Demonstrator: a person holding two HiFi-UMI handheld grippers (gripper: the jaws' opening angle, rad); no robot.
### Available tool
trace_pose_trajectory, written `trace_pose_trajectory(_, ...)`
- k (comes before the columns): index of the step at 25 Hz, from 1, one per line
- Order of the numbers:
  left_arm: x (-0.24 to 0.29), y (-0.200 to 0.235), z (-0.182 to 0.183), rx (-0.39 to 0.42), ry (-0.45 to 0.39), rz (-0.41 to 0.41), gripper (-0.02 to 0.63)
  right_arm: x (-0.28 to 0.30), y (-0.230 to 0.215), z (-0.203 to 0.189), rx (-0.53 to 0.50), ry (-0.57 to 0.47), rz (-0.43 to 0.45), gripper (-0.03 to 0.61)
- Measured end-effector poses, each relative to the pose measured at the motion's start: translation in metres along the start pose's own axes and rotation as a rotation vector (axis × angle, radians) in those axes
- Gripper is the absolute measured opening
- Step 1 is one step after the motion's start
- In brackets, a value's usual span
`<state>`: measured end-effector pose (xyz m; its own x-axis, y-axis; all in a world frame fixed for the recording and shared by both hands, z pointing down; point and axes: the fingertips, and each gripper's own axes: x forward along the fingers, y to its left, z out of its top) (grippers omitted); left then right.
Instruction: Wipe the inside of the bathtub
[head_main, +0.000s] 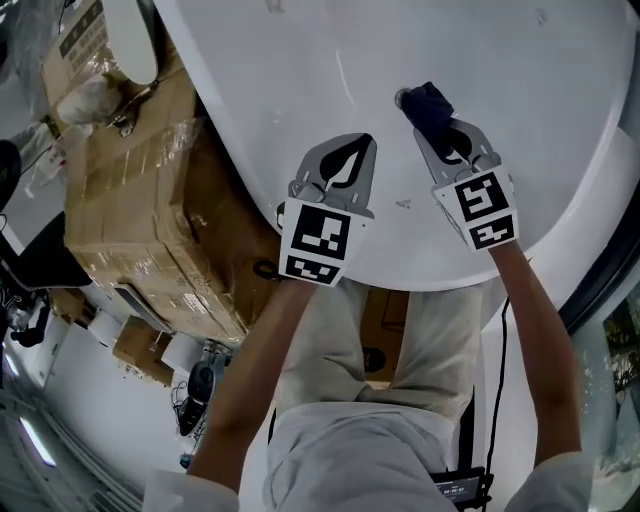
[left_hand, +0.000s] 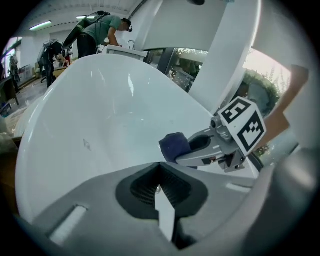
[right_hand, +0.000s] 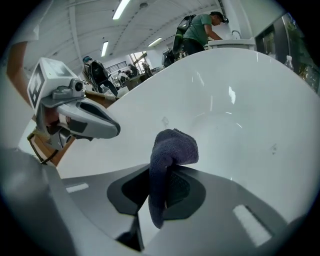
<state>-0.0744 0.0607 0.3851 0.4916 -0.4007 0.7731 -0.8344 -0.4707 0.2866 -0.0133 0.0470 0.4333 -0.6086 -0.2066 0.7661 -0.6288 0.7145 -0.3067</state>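
Against the glossy bathtub (head_main: 330, 60), the cloth (head_main: 428, 103) pinched by one fold in the right gripper (head_main: 440, 130) may pull free; the left gripper (head_main: 355, 142) is closed, empty.

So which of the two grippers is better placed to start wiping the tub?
Right. The right gripper is shut on the dark cloth, over the bathtub; the left gripper is shut on nothing.
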Motion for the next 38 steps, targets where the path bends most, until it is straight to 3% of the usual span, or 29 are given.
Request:
trace_pose_trajectory(6, 0.023, 0.007, -0.011, -0.035, 0.026, 0.045, -0.005, 0.009, -0.005, -0.027, 0.005, 0.042, 0.029, 0.054)
trace_pose_trajectory(11, 0.043, 0.007, -0.029, -0.036, 0.055, 0.03, -0.005, 0.033, -0.007, -0.051, -0.091, 0.086, 0.034, 0.054)
trace_pose_trajectory(16, 0.061, 0.008, -0.043, -0.052, 0.069, 0.016, -0.005, 0.065, -0.008, -0.076, -0.116, 0.134, 0.03, 0.054)
trace_pose_trajectory(22, 0.079, 0.016, -0.056, -0.016, 0.089, 0.057, -0.005, 0.098, -0.002, -0.103, -0.146, 0.179, 0.056, 0.054)
trace_pose_trajectory(31, 0.103, 0.018, -0.066, -0.051, 0.088, 0.021, -0.005, 0.125, -0.014, -0.142, -0.19, 0.239, 0.073, 0.054)
trace_pose_trajectory(38, 0.126, 0.019, -0.086, -0.035, 0.133, -0.01, -0.003, 0.148, -0.017, -0.17, -0.191, 0.294, 0.125, 0.054)
